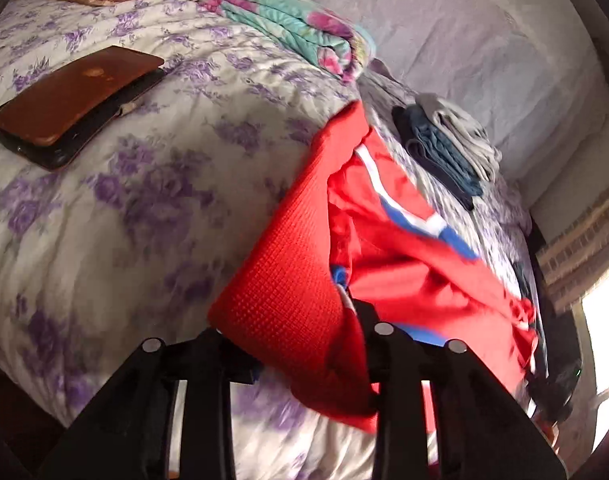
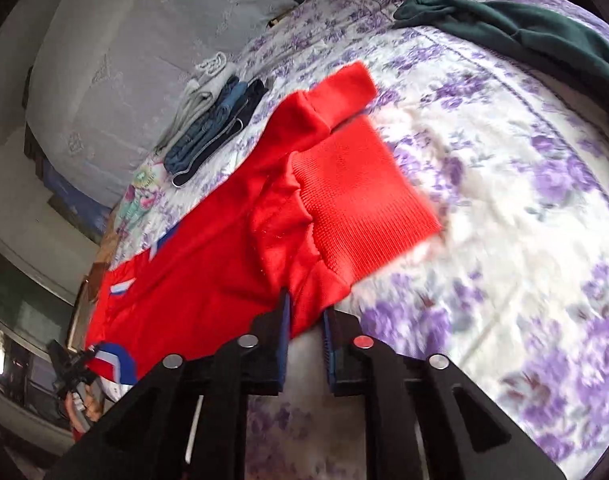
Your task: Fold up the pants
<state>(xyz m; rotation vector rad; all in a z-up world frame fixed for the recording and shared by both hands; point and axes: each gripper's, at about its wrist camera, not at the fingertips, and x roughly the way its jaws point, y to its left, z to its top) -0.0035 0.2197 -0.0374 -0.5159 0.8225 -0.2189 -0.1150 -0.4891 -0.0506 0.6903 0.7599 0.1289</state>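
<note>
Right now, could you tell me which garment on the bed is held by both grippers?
The red pants: both the right gripper and left gripper pinch them. The folded clothes and green garment lie untouched.

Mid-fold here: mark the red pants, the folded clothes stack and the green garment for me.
red pants (image 2: 208, 256): right wrist view, on the smooth leg fabric left of the ribbed cuff.
folded clothes stack (image 2: 212, 128): right wrist view, on the blue piece in its middle.
green garment (image 2: 536, 36): right wrist view, on its main body, top right.

Both wrist views look down closely along their fingers, sharing the red pants (image 1: 404, 264) on the bed (image 2: 504, 208)
</note>
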